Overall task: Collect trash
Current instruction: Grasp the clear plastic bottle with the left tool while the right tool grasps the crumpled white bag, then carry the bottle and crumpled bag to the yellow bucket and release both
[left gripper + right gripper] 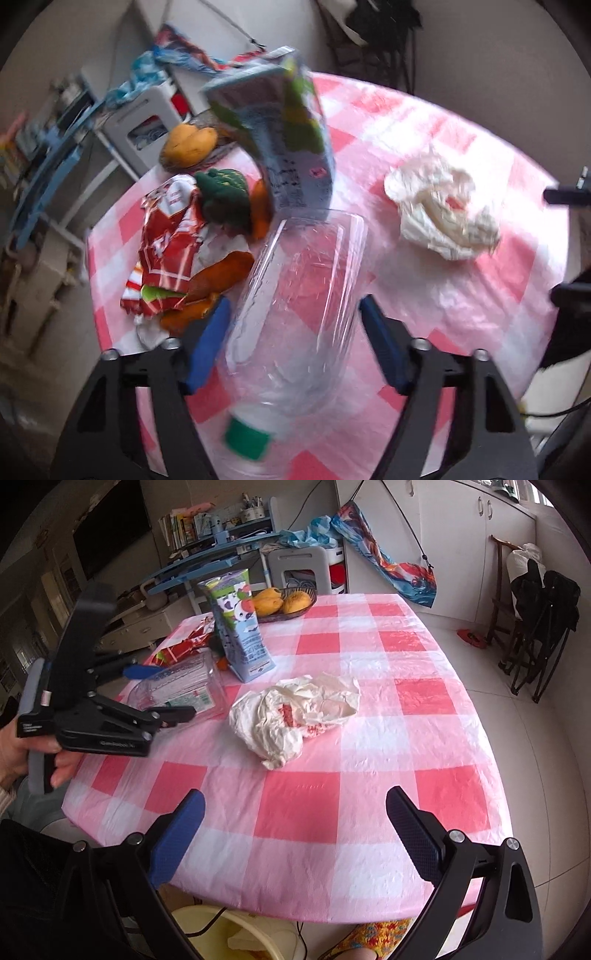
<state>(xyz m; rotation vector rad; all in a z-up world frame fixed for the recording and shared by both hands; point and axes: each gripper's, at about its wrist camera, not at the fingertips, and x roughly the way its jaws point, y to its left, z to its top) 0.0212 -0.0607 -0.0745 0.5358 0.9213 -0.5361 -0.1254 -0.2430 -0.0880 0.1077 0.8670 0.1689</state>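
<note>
Both grippers are black angular frames with silver screw heads; the left gripper point(291, 325) and right gripper point(295, 819) carry blue finger pads (the right-hand pad looks darker)

A pink-and-white checked cloth point(299, 805) carries a clear bottle point(295, 295) with a green cap point(245, 439), a pale blue carton point(284, 133) with green patches, a red wrapper point(166, 240), a white bag point(295, 716) and yellow fruit point(284, 600).

Left wrist cam looks steeply down, right up close on the bottle point(295, 314). Right wrist cam sits back at the table point(295, 805) edge. Both catch the carton point(280, 129).
</note>
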